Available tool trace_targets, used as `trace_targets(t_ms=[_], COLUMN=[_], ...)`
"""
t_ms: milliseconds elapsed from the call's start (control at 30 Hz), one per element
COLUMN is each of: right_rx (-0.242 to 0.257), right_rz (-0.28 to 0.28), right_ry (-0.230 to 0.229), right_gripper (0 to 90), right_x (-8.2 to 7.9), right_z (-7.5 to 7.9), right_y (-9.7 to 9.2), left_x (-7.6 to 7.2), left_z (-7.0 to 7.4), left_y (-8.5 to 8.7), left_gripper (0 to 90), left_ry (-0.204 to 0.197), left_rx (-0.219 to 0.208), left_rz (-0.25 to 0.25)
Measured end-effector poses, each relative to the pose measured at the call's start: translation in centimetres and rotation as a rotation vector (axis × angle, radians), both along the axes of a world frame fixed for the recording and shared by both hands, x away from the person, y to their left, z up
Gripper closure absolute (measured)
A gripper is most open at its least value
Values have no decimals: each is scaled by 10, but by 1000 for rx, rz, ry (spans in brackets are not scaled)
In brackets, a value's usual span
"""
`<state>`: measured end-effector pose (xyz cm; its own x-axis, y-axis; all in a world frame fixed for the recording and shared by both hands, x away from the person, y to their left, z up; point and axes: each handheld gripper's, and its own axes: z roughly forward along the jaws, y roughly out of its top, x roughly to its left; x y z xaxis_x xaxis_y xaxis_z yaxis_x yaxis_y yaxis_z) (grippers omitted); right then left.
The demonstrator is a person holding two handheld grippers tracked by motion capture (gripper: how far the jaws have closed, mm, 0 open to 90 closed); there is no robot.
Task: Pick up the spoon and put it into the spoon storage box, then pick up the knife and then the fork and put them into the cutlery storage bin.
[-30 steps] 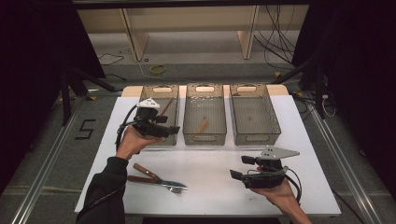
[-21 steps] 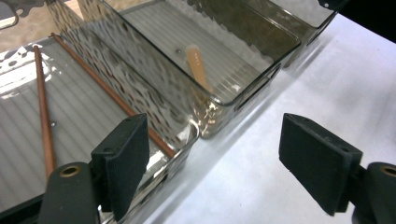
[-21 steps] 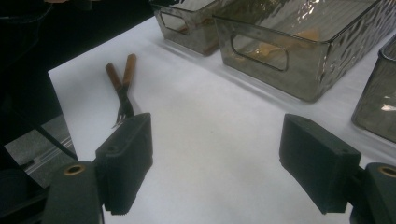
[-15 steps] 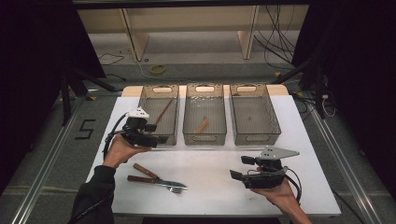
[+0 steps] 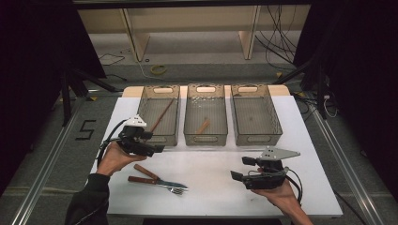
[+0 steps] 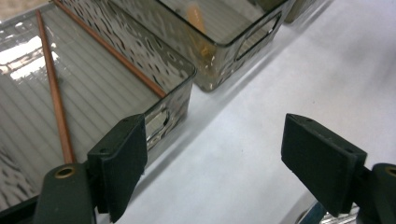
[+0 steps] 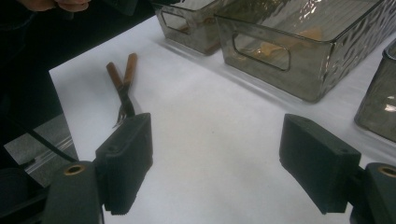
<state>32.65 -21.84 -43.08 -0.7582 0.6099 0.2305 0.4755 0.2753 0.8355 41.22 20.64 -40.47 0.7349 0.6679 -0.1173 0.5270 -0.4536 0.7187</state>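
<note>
Both grippers empty, cutlery lying on the table

Left gripper (image 5: 157, 149) sits just in front of the near end of the left bin (image 5: 143, 111), jaws spread wide with nothing between them; in the left gripper view it (image 6: 229, 163) hangs over bare white table (image 6: 261, 116) beside that bin's near corner. Right gripper (image 5: 233, 176) is low over the near right part of the table, jaws also wide apart and empty, pointing toward the person's left.

Nearest things to the left gripper: a fork (image 5: 157, 179) and a second wooden-handled utensil (image 5: 152, 176), both flat on the table just in front of it. The handles lie toward the left gripper and spread apart; the metal ends meet and point to the right and slightly toward the person. Long axes run roughly left to right, slightly slanted. In the right gripper view the fork (image 7: 122, 91) shows its tines toward the camera, handles away. What the second utensil is cannot be told.

Left bin holds chopsticks (image 5: 162, 116) lying diagonally, far end to the right. Middle bin (image 5: 189, 112) holds a small wooden piece (image 5: 203, 126). Right bin (image 5: 277, 117) stands beside it.
</note>
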Motion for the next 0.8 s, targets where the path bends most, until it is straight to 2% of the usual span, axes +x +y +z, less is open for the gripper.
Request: trace_targets(t_ms=[333,533,600,800], right_rx=[-2,-4,-5,-5], right_rz=[-3,0,2,-2], right_ry=[4,6,4,3], right_gripper=[266,266,266,266], right_x=[0,0,-1,-1], right_z=[0,-1,-1,0], right_y=[0,0,0,0], left_x=[-12,-18,-21,-26], left_z=[-2,-8,-10,-12], left_y=[0,0,0,3], left_gripper=[219,224,227,227], left_ry=[13,25,16,21], left_rx=[94,145,157,171], left_rz=[-36,-54,-65,-84])
